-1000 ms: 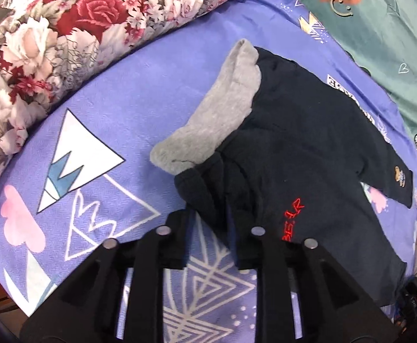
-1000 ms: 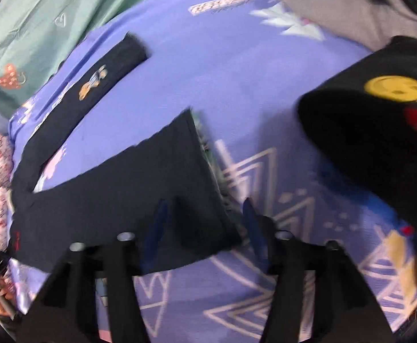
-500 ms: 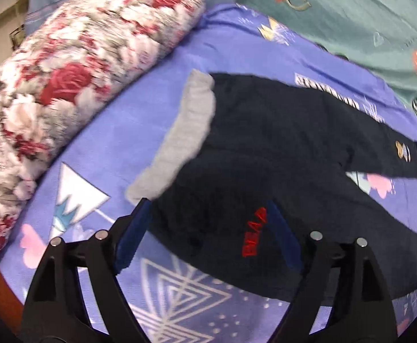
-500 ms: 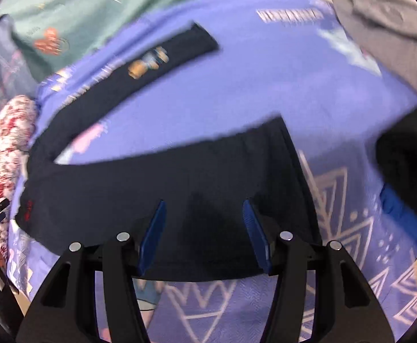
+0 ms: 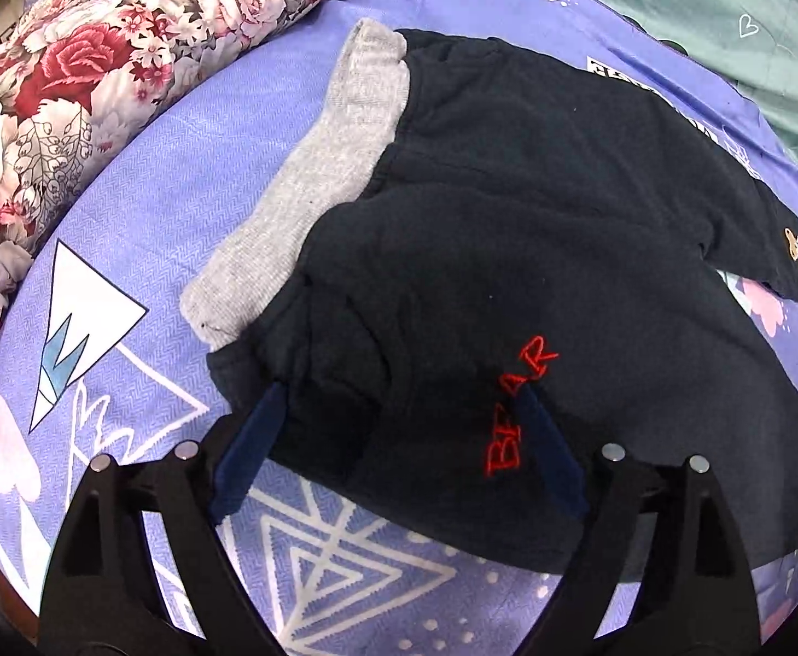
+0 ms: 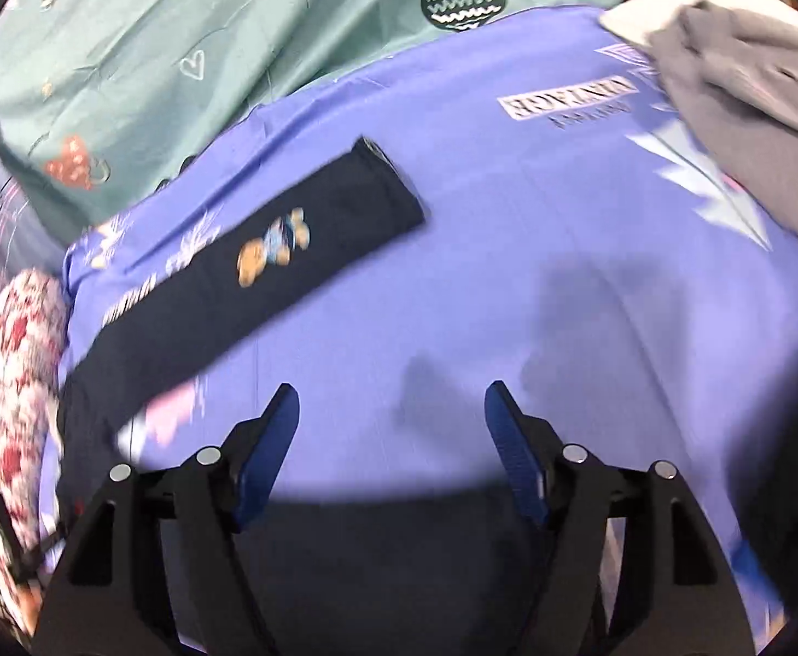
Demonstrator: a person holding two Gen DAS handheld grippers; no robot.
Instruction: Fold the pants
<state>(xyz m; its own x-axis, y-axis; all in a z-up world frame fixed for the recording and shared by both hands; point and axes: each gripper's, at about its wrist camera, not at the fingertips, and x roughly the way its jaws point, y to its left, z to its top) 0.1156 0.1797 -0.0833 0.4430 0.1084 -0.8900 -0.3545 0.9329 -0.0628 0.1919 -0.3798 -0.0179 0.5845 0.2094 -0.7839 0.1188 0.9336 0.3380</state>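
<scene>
While pants point(image 5: 508, 229) lie flat, legs splayed on bed sheet point(image 6: 508, 284), no fold yet; left gripper point(image 5: 399, 399) and right gripper point(image 6: 390, 399) jaws released, empty.

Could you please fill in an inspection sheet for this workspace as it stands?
Surface: purple sheet with triangle prints.
Job's things: black pants lying spread, grey waistband towards the pillow, one leg angled away from the other.
Clutter: grey garment at the sheet's edge.
Grippers: left gripper open over the pants near the waist; right gripper open over bare sheet.
Cables: nothing seen.
Surroundings: floral pillow, green blanket.
</scene>
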